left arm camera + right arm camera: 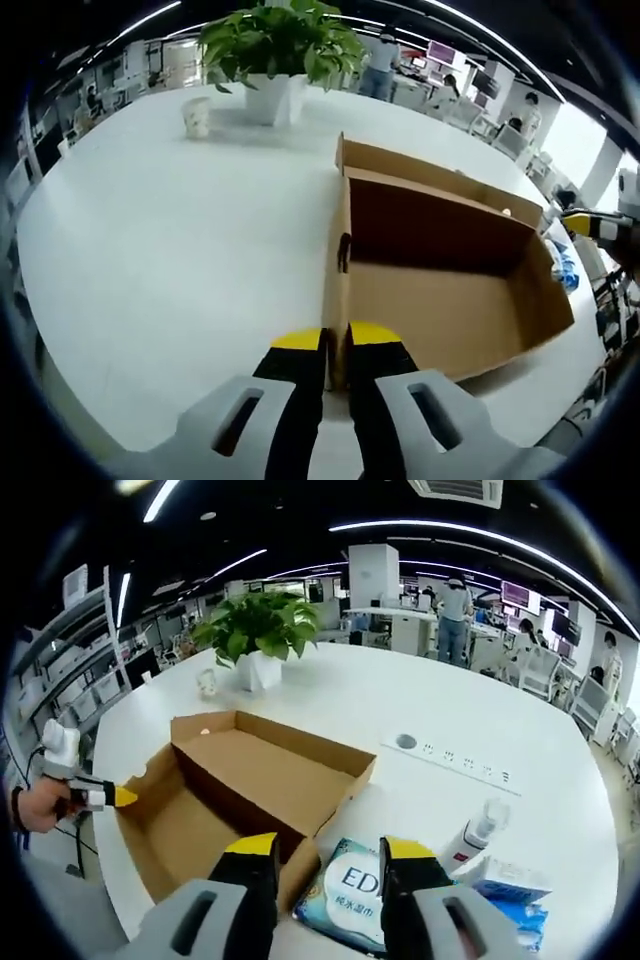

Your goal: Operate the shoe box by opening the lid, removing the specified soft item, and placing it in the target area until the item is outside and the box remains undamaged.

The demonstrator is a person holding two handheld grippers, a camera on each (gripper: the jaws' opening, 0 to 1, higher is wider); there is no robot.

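1. The pack (352, 892), soft and blue-white, lies on the table (450, 710) just outside the box (240, 780), between the right gripper (330, 865) jaws, which stand apart; contact cannot be confirmed.
2. The box sits open and looks empty, lid (290, 742) folded back, with no damage apparent.
3. The left gripper (335, 345) pinches a box wall, jaws nearly closed, judged to steady it.
4. A plant (280, 45) and cup (197, 116) stand well apart.

Shoe box (240, 780): brown cardboard; table (180, 250): white; tissue pack (350, 890): pale blue, white panel; plant (280, 40): green, white pot.
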